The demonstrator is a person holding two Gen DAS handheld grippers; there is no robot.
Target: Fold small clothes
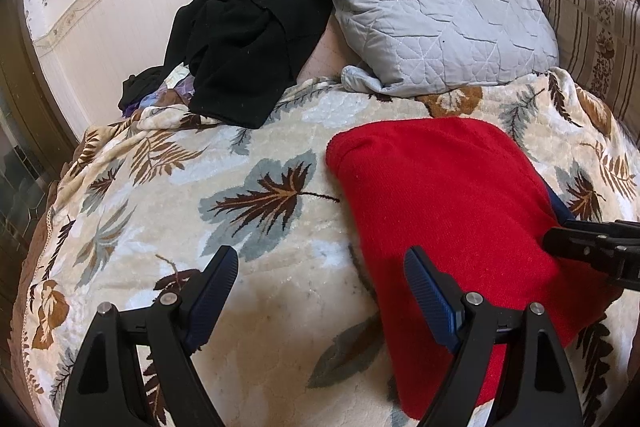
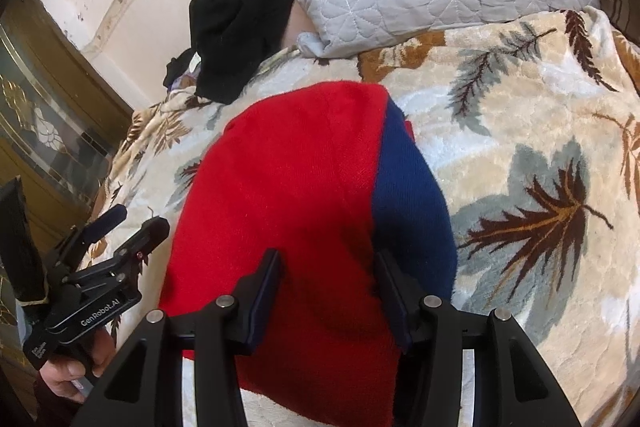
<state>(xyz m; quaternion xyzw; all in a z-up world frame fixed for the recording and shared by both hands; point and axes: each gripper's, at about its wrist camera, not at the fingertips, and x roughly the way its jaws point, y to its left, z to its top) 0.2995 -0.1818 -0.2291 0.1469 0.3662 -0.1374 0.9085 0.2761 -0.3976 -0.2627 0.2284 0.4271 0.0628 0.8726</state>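
Directly beneath the open right hand-held gripper (image 2: 326,291) lies the red garment (image 2: 288,187).

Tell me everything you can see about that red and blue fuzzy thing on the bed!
The red knitted garment with a dark blue section looks soft and woolly. It lies folded into a flat bundle on the cream leaf-patterned blanket, the blue strip along its right side. Both the left gripper and the right gripper are open above it, holding nothing. Whether their fingers touch it is unclear. What kind of garment it is cannot be told.
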